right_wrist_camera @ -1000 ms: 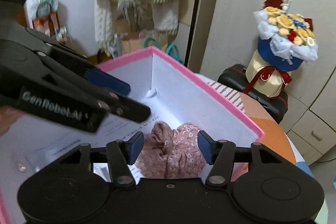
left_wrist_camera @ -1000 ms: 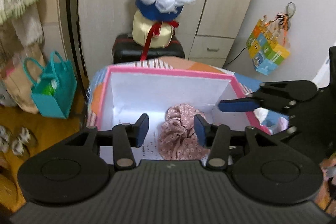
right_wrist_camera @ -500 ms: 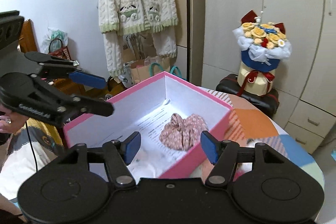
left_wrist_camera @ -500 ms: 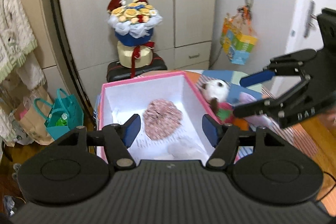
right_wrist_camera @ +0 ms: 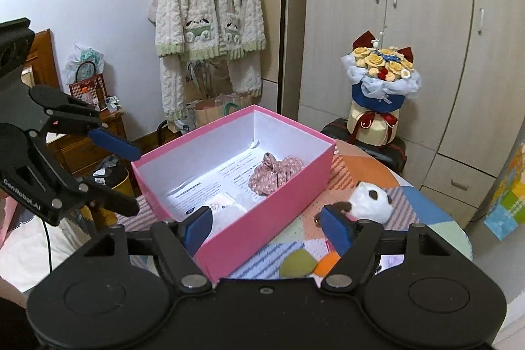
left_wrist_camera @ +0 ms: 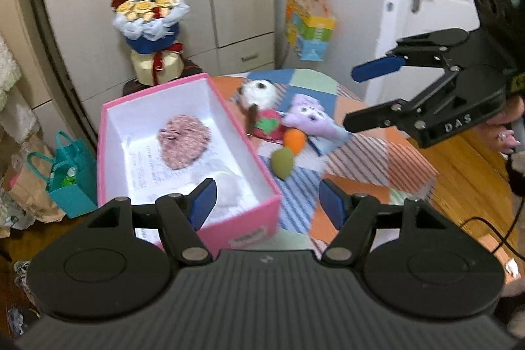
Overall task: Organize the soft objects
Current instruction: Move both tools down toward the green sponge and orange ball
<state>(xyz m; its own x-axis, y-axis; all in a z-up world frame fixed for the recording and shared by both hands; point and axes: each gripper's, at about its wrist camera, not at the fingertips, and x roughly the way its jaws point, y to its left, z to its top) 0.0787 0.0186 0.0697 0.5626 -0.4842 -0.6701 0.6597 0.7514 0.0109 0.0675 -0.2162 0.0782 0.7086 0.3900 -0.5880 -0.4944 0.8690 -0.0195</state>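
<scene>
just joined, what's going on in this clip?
A person is sorting soft items into an open pink cardboard box on a patchwork-covered table. A pink floral scrunchie already lies inside on printed paper. Both tools, left and right, are open and hold nothing, hovering over the box's near end. A white panda plush, purple plush, and orange and green egg-shaped sponges lie on the table beside the box.

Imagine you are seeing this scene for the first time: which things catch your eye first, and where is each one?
The bright pink box draws the eye first: it stands open on the patchwork table, a floral pink scrunchie lying inside. Beside the box lies a cluster of soft toys, among them a white panda plush and a purple plush. Both the left gripper and the right gripper hang open and empty above them.
</scene>
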